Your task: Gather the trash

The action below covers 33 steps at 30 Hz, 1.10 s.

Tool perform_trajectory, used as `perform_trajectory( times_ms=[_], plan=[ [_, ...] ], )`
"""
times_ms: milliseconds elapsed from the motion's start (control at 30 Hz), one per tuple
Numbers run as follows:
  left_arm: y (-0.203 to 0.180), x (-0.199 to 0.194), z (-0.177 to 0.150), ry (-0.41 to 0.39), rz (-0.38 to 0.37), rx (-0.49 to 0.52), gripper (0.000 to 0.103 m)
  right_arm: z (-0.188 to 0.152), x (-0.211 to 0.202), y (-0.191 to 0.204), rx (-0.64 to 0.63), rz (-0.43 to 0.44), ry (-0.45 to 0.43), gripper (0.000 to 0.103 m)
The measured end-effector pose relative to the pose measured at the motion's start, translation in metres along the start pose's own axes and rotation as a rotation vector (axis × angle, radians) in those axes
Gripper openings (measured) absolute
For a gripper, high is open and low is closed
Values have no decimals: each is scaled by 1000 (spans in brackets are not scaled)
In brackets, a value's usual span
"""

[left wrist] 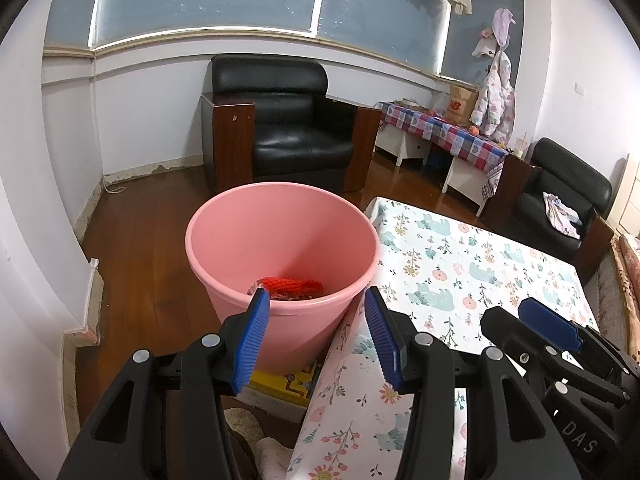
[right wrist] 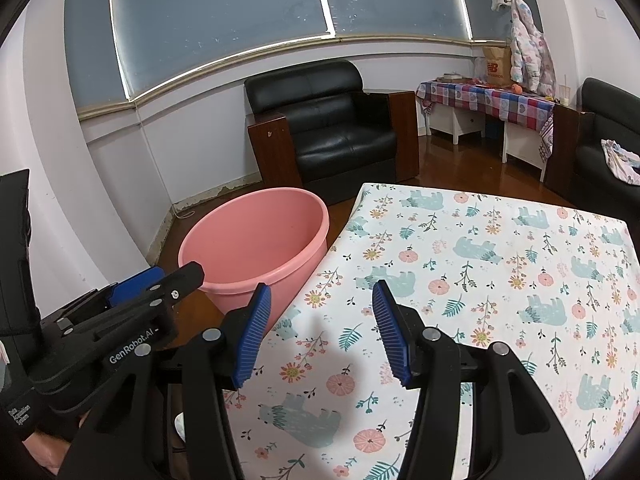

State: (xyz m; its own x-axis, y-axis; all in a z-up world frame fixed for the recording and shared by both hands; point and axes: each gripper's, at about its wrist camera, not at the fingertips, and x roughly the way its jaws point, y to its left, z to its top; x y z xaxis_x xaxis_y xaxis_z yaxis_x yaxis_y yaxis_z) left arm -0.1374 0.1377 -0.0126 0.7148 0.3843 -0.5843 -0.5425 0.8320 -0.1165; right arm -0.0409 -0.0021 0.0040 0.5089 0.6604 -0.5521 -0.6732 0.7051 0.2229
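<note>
Inside pink bucket (left wrist: 280, 236), red netting (left wrist: 294, 286)

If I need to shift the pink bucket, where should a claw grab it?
Take the pink bucket by its rolled rim on the near side, coming from above with one finger inside. The wall is too wide to span, and the table crowds its right side.

The near rim of the pink bucket (left wrist: 280, 240) hides most of the red mesh (left wrist: 294, 286) lying at its bottom, and the right wrist view shows none of the bucket's floor. The table (left wrist: 480, 256) runs off the lower edge of both views. Small things on the checked side table (right wrist: 492, 96) are too small to tell.
</note>
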Motion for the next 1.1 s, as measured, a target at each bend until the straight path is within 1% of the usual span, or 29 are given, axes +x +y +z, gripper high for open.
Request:
perform_trajectory(
  times_ms=[100, 233, 800, 967, 1100],
  plan=[
    [-3, 0, -5, -2, 1, 6, 49, 0, 0, -1, 1, -1, 0, 54],
    [-4, -2, -2, -14, 6, 18, 49, -3, -1, -6, 9, -3, -2, 53],
    [-10, 3, 6, 16, -9, 38, 49, -2, -4, -14, 26, -12, 0, 53],
    [-21, 6, 10, 24, -28, 68, 49, -1, -4, -23, 46, -28, 6, 54],
    [-39, 9, 13, 31, -70, 128, 49, 1, -4, -35, 67, -65, 9, 54]
  ],
)
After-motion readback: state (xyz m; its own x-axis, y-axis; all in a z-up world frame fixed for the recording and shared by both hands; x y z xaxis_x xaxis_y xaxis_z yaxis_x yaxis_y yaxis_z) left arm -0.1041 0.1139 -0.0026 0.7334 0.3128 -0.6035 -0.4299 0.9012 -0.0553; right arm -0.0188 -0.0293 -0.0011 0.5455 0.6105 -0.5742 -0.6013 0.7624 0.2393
